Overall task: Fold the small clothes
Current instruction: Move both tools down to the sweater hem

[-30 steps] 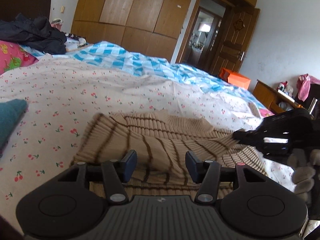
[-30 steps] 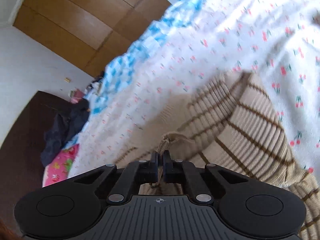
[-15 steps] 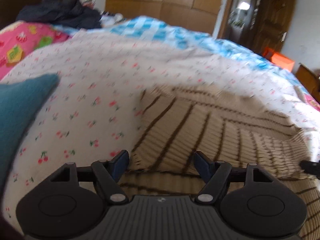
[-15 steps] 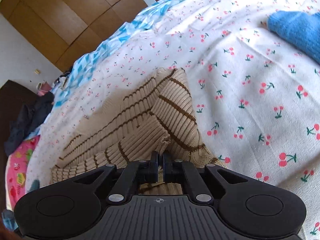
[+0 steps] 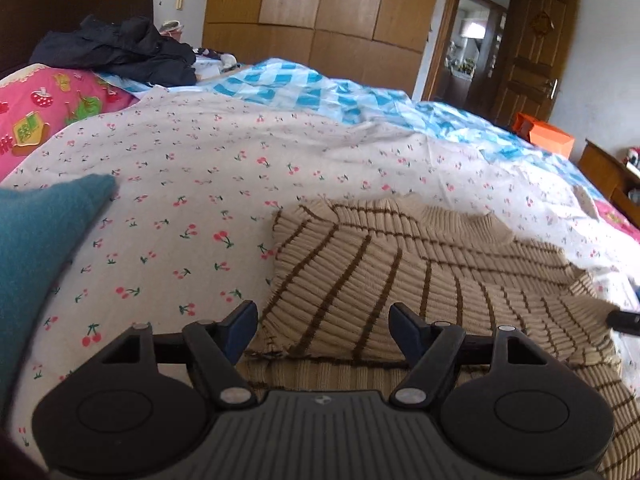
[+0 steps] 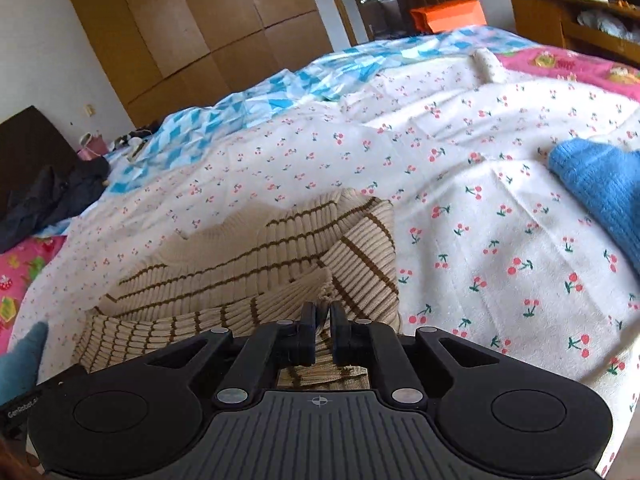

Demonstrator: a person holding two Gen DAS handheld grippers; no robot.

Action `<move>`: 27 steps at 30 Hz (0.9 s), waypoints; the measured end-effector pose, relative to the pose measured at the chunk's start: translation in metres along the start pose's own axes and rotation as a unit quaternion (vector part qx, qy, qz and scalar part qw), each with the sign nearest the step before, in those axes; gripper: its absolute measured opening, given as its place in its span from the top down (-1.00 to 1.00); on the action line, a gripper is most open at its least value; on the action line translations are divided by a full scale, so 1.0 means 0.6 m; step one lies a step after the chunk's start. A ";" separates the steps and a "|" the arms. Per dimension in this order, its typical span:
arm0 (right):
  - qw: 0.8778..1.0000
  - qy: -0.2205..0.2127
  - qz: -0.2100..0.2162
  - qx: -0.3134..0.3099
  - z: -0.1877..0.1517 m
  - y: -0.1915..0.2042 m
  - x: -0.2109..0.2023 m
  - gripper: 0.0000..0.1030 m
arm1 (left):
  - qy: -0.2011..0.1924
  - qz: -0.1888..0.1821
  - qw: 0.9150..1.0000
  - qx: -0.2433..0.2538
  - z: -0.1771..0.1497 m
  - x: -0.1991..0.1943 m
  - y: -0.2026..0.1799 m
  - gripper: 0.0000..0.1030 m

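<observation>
The sweater [image 5: 400, 280], beige with brown stripes, lies flat on the cherry-print sheet [image 5: 200, 184], filling the lower centre and right of the left wrist view and the lower left of the right wrist view. Both sleeves look folded in across the body, so the fold seems partway done, probably with a final fold left.

The right gripper [image 6: 322, 320] sits at bottom centre of its view, over a sleeve cuff. Its jaws are opening, only a narrow slit apart, and knit still shows between them; whether the pads still press on it I cannot tell. It seems to be letting the sleeve go where it has been laid. The left gripper [image 5: 323, 326] hangs with jaws wide apart over the sweater's near left part, gripping nothing, likely ready for the next edge.

Counted: one striped sweater, two grippers, one teal garment [image 5: 36, 248] at the left edge, one blue knit [image 6: 600, 184] at the right edge, probably waiting their turn. One dark pile of clothes [image 5: 120, 48] sits upper left.
</observation>
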State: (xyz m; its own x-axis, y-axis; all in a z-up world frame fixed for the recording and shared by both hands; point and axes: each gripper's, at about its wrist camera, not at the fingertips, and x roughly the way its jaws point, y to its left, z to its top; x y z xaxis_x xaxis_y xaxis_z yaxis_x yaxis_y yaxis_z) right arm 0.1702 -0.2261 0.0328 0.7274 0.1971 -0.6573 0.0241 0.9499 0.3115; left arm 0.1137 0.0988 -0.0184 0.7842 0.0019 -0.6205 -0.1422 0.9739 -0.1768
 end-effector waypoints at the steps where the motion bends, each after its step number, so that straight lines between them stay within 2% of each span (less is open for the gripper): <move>1: 1.000 0.001 0.003 -0.014 -0.002 0.008 0.000 0.80 | 0.009 0.003 1.000 0.003 -0.001 0.006 -0.001 -0.49; 3: 0.999 0.005 -0.004 -0.038 -0.007 0.018 0.008 0.80 | 0.025 0.009 1.000 0.006 -0.003 0.016 -0.002 -0.49; 6: 0.997 0.037 -0.054 -0.040 -0.017 0.005 0.043 0.77 | 0.028 0.009 1.000 0.004 -0.005 0.018 0.000 -0.53; 9: 0.998 0.043 -0.041 -0.004 -0.020 -0.019 0.044 0.77 | 0.030 0.010 0.999 0.003 -0.006 0.018 0.000 -0.54; 16: 0.999 0.006 -0.038 -0.012 -0.008 -0.013 0.010 0.76 | 0.008 0.001 1.000 0.002 -0.005 0.005 -0.001 -0.54; 19: 0.999 -0.002 -0.033 -0.013 -0.007 -0.011 0.015 0.76 | 0.019 0.006 1.000 0.006 -0.006 0.013 -0.003 -0.54; 23: 0.999 0.010 -0.027 -0.023 -0.010 -0.002 0.038 0.76 | 0.023 0.009 1.000 -0.001 -0.005 0.018 0.001 -0.54; 27: 0.998 0.033 -0.038 -0.031 -0.017 -0.005 0.071 0.76 | 0.027 0.014 0.999 -0.010 -0.006 0.021 0.007 -0.57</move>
State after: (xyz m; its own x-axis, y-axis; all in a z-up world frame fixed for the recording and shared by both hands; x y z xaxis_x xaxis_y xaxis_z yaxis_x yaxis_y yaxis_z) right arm 0.1941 -0.2182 -0.0029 0.6783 0.1366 -0.7219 0.0336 0.9758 0.2162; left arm 0.1208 0.1021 -0.0297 0.7455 0.0163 -0.6663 -0.1761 0.9690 -0.1734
